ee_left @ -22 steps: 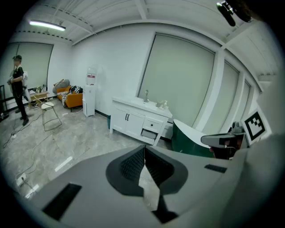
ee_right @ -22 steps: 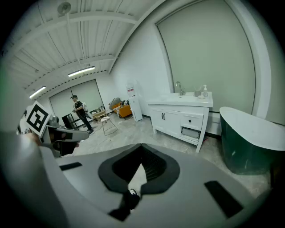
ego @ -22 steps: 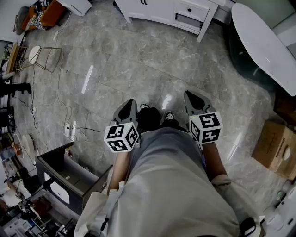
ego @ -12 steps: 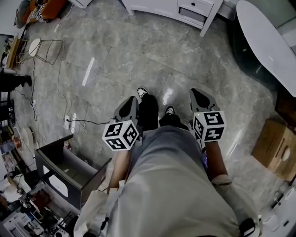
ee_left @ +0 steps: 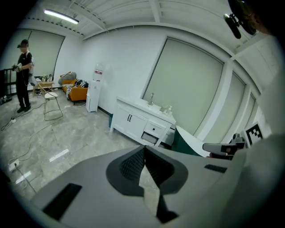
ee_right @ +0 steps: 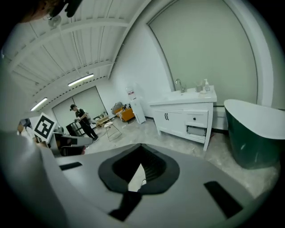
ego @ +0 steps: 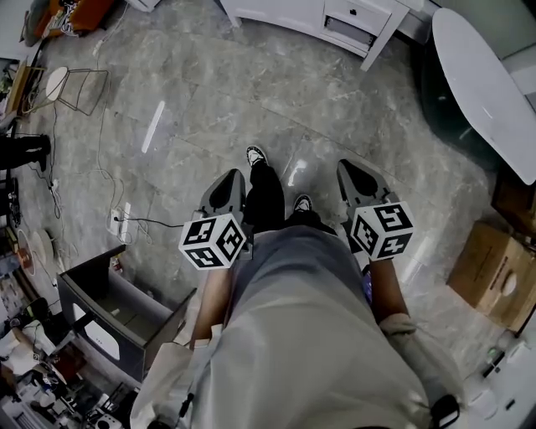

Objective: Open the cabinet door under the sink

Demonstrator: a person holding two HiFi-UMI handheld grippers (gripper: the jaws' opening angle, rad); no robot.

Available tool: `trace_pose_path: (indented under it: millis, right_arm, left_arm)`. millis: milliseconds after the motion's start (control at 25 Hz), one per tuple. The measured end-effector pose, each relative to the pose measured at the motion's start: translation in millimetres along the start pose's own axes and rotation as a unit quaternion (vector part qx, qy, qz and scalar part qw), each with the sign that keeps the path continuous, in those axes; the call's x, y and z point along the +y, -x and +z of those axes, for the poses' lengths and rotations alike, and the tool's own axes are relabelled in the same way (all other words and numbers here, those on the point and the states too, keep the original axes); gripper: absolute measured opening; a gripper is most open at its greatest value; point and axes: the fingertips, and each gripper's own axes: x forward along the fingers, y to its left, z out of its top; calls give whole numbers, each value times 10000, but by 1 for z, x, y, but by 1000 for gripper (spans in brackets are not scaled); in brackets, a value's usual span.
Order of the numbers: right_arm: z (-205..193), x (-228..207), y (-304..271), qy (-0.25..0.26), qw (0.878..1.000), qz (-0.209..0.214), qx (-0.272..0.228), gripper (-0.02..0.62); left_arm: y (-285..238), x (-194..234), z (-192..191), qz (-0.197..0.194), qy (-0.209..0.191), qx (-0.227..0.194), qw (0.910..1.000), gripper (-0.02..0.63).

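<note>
The white sink cabinet (ego: 289, 18) stands at the far edge of the floor, its doors closed; a drawer on its right side sits slightly out. It also shows ahead in the left gripper view, cabinet (ee_left: 136, 124), and in the right gripper view, cabinet (ee_right: 182, 118), with a tap on top. My left gripper (ego: 226, 188) and right gripper (ego: 355, 176) are held low in front of the person's body, well short of the cabinet. Both are shut with nothing between the jaws, as seen at the left gripper (ee_left: 143, 153) and the right gripper (ee_right: 141, 165).
A dark green bathtub (ego: 481, 80) with a white rim lies at the right. A cardboard box (ego: 494, 270) is on the floor at the right, a grey open bin (ego: 117, 310) at the left. Cables and a power strip (ego: 121, 222) lie left. A stool (ego: 74, 88) and a person (ee_left: 23, 75) stand far left.
The person's foot has stepped forward between the grippers. Both grippers have shifted slightly and stay shut. The cabinet has slid toward the top edge of the head view.
</note>
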Motion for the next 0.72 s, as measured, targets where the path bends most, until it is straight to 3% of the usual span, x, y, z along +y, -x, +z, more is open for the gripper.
trace_pose_path:
  millis: [560,720]
  right_arm:
    - [79,11,-96,481,9986,-193,-137,9]
    - [105,13,-128,441,9983,-278,-241,9]
  left_arm:
    - [-52,67,84,-104,-85,-399,9991,0]
    - [-68,86,119,-373,-261,-639,9969,-1]
